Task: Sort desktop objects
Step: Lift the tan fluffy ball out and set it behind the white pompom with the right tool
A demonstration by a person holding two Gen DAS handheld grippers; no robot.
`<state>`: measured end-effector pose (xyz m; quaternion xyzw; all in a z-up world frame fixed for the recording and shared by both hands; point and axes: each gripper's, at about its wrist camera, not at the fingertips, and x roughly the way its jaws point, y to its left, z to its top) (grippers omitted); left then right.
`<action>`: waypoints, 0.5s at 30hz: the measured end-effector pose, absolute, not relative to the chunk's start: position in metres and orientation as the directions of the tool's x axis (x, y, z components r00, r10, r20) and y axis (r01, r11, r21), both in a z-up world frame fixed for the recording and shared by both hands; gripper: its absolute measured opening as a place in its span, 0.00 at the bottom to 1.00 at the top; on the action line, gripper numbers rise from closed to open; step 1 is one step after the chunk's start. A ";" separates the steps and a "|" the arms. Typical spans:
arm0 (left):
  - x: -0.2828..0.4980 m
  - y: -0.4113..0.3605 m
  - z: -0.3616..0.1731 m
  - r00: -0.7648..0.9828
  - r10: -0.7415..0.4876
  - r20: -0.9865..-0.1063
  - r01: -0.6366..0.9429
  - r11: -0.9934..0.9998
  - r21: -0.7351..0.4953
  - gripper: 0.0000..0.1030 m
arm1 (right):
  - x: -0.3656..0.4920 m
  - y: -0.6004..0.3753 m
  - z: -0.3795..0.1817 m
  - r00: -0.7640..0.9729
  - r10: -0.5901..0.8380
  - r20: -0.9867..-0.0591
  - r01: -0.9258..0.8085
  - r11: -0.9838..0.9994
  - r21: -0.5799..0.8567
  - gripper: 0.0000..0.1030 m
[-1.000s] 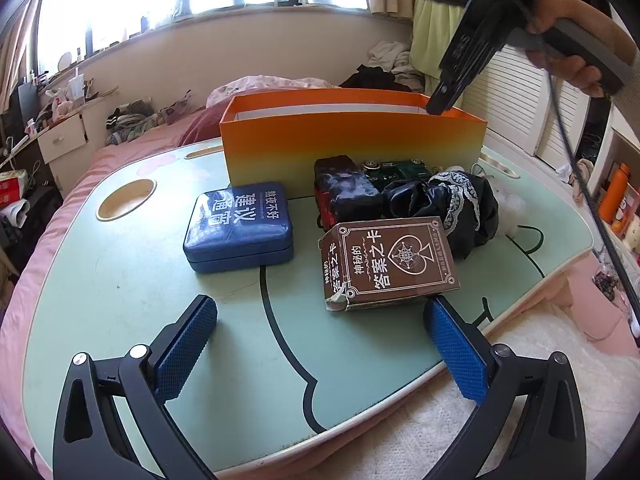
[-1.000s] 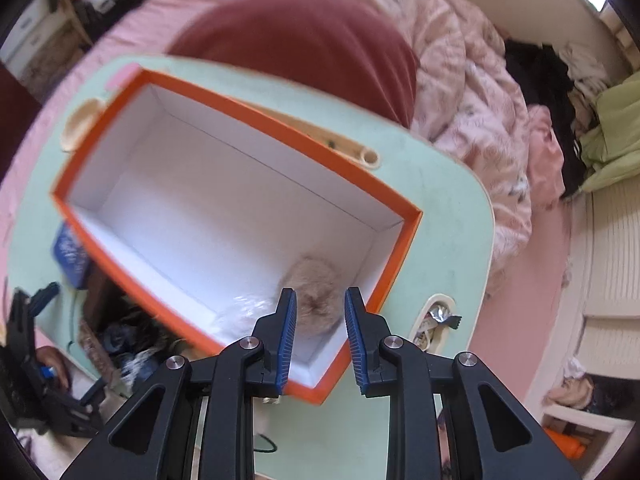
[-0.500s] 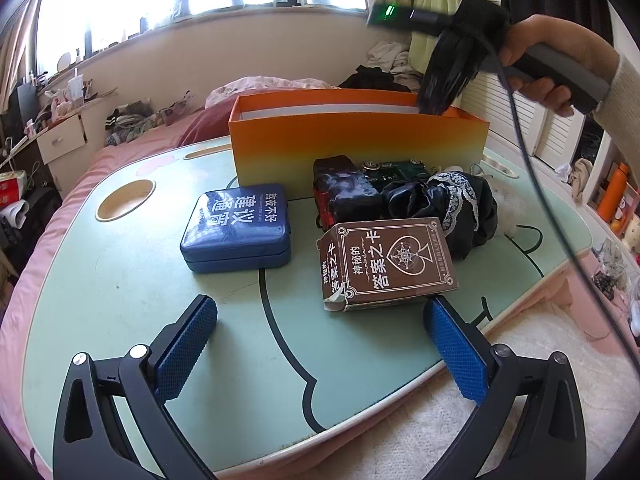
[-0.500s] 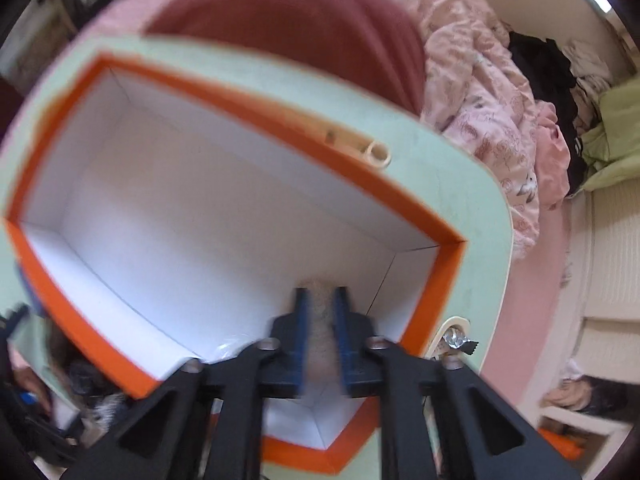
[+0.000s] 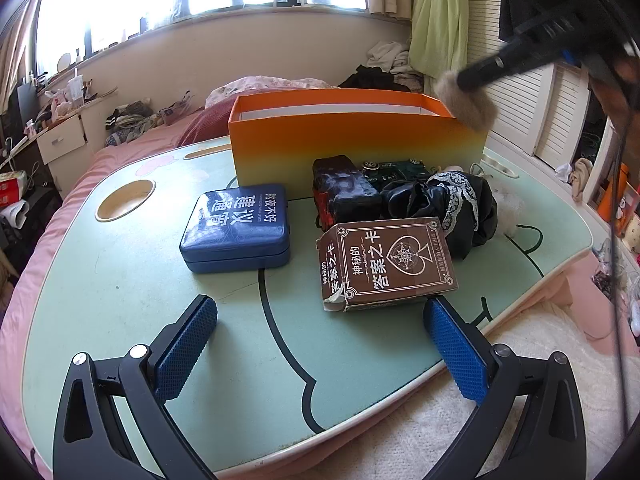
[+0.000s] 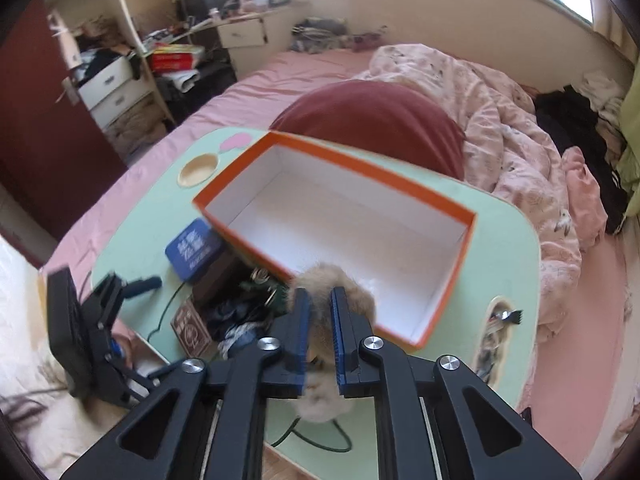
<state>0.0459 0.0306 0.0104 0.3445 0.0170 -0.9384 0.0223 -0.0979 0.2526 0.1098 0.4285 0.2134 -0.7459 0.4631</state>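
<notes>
An open orange box point(image 5: 356, 148) with a white inside stands at the back of the green lap table point(image 5: 120, 292); it also shows in the right wrist view point(image 6: 340, 216). My right gripper point(image 6: 320, 312) is shut on a tan fluffy pompom point(image 6: 360, 292) and holds it above the box's near right corner; the pompom also shows in the left wrist view point(image 5: 466, 98). My left gripper point(image 5: 320, 336) is open and empty, low over the table's front. Ahead of it lie a blue case point(image 5: 240, 226), a brown card box point(image 5: 384, 264), a dark red-black box point(image 5: 344, 190) and black lace cloth point(image 5: 448, 200).
A round cup recess point(image 5: 125, 199) sits at the table's back left. A white fluffy thing point(image 5: 510, 210) lies at the right behind the cloth. A pink bed with a dark red cushion point(image 6: 372, 120) lies behind the table. White carpet point(image 5: 500, 400) lies below the front edge.
My right gripper went down into the box, shut on the pompom and lifted it out, up and back over the box's right corner. The left gripper has not moved.
</notes>
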 end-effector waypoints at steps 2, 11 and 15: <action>0.046 0.031 0.011 -0.761 -0.030 -0.647 0.054 -0.998 -0.017 1.00 | -0.088 0.258 0.105 -0.267 -0.538 -0.800 0.867 -0.496 0.044 0.21; 0.045 0.031 0.012 -0.761 -0.031 -0.648 0.055 -0.998 -0.017 1.00 | -0.005 0.309 0.052 -0.321 -0.673 -0.667 0.879 -0.474 0.055 0.61; 0.044 0.033 0.011 -0.759 -0.033 -0.650 0.058 -0.998 -0.017 1.00 | 0.009 0.319 0.022 -0.327 -0.627 -0.707 0.870 -0.492 0.033 0.69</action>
